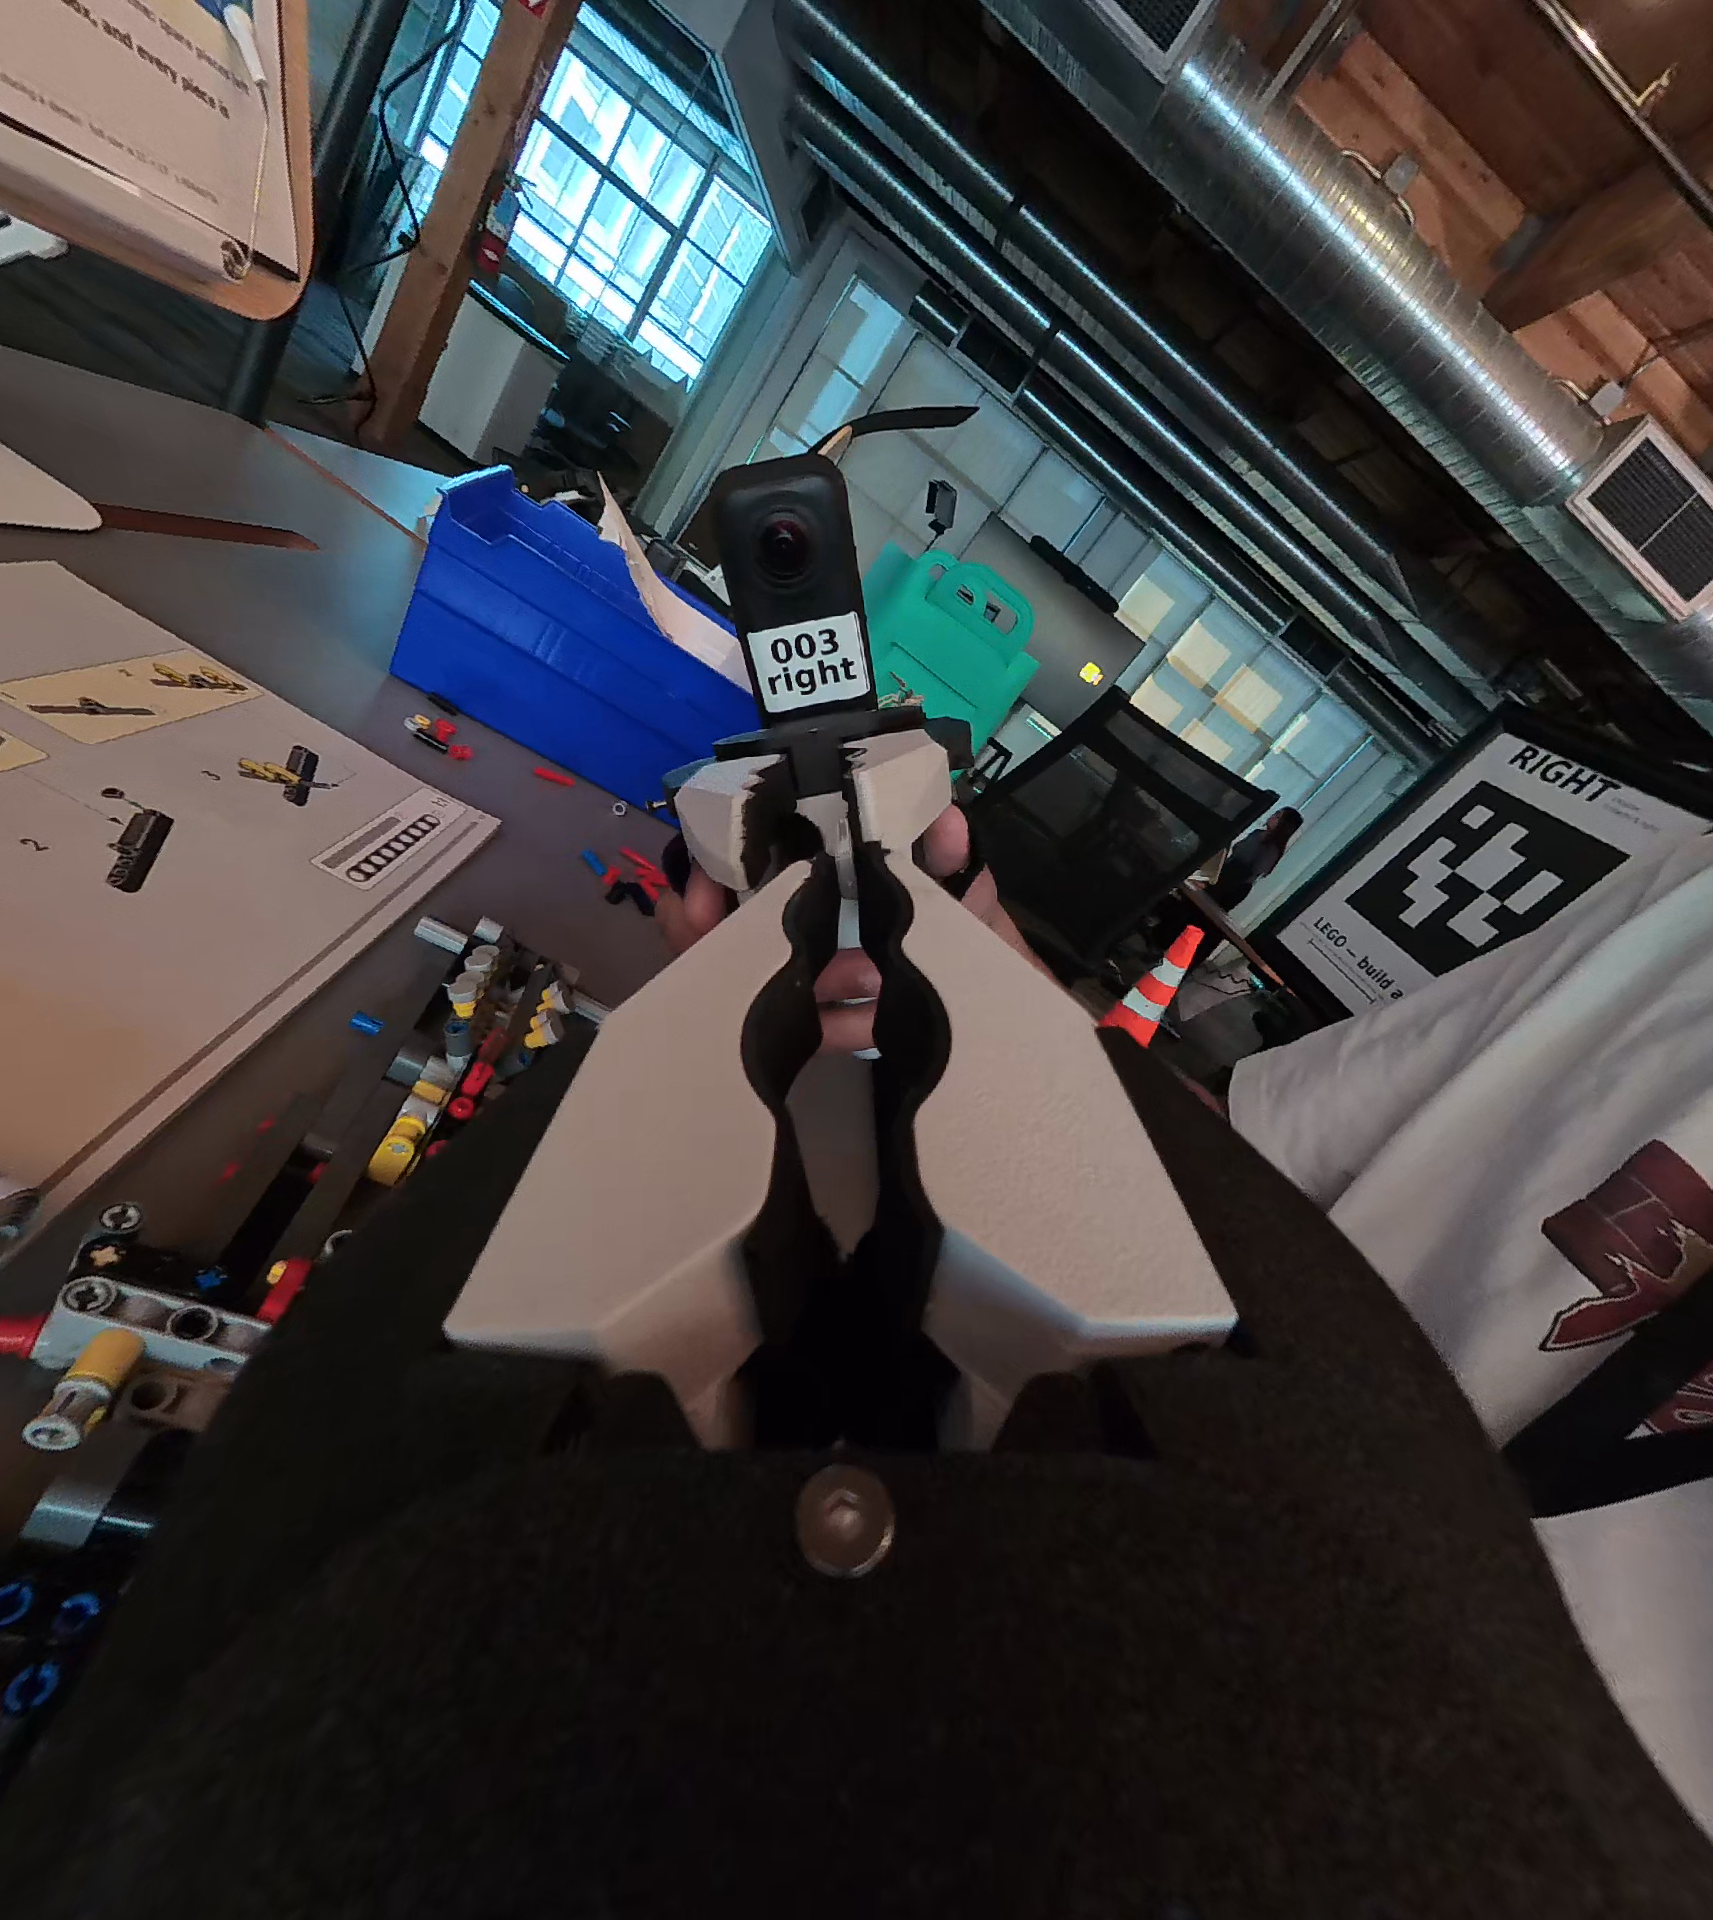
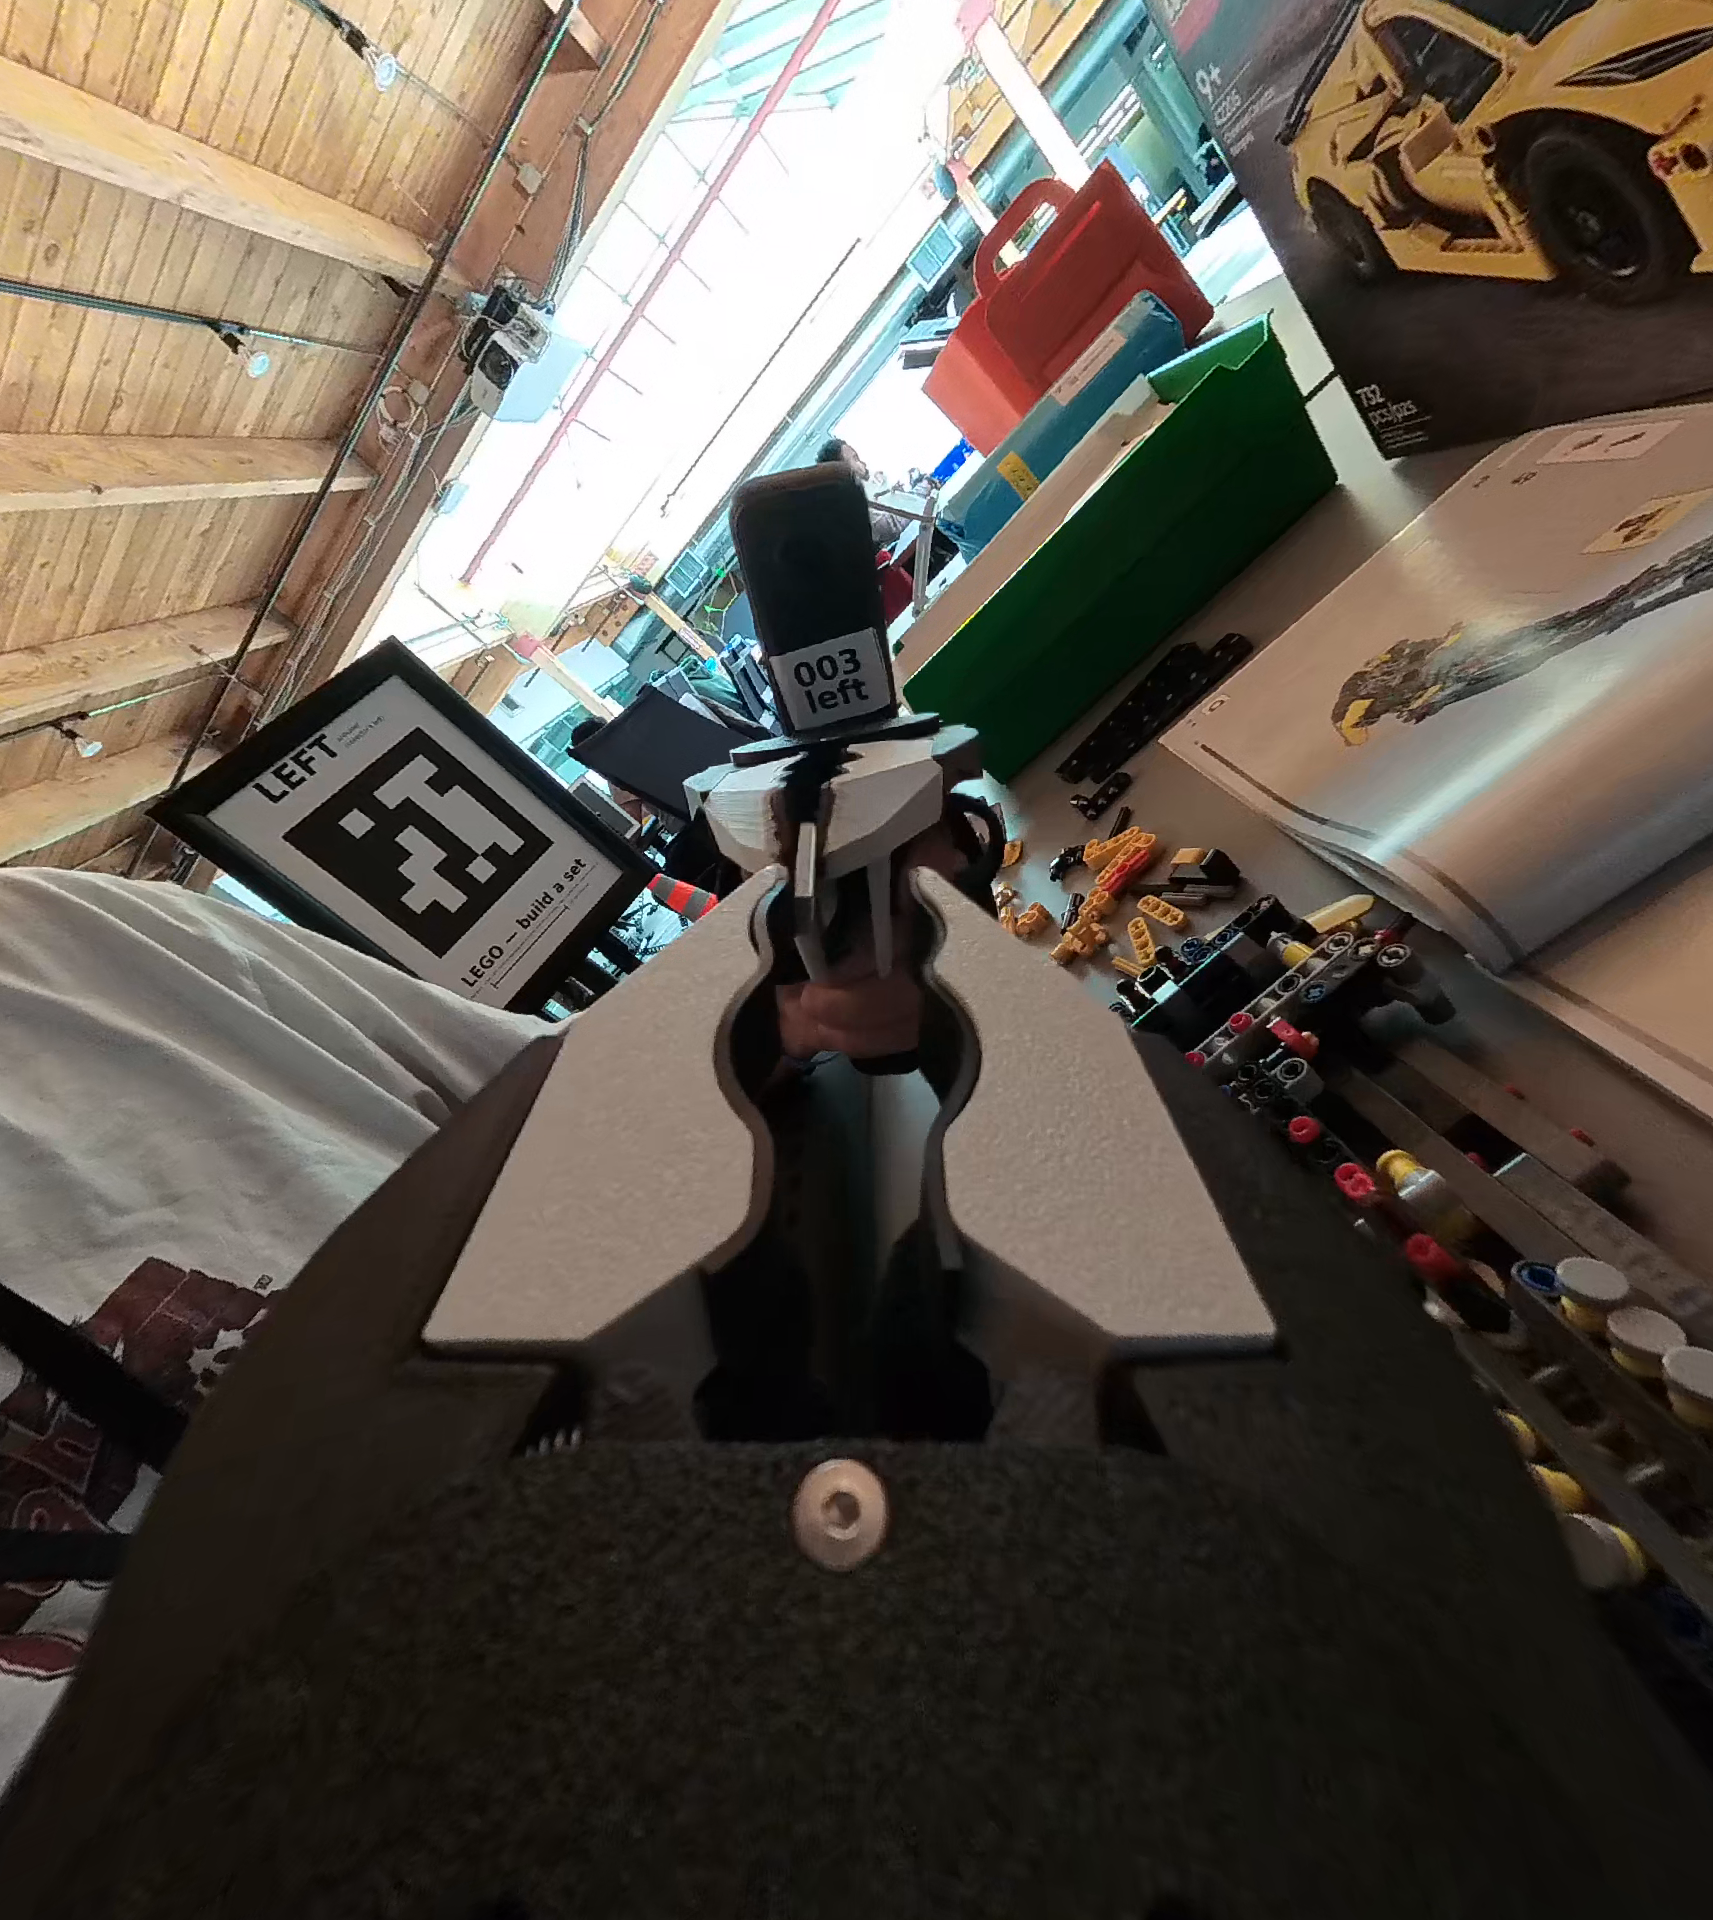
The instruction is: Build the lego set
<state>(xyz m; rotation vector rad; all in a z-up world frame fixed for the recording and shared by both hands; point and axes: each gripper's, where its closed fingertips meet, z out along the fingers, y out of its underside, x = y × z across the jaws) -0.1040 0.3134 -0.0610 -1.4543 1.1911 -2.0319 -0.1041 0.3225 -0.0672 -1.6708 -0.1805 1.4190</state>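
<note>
partly built grey-and-black lego frame with red pins and yellow-white cylinders, lying flat on grey table | loose orange and black lego pieces scattered just beyond it | open instruction booklet flat beside frame

The left hand-held gripper and right hand-held gripper have white fingers on black bodies. The counter is grey. One bin is blue, another bin green, a case red. Loose pieces are yellow, black, red and grey. The cone is orange with white stripes. The shirt is white with a dark red print.
</note>
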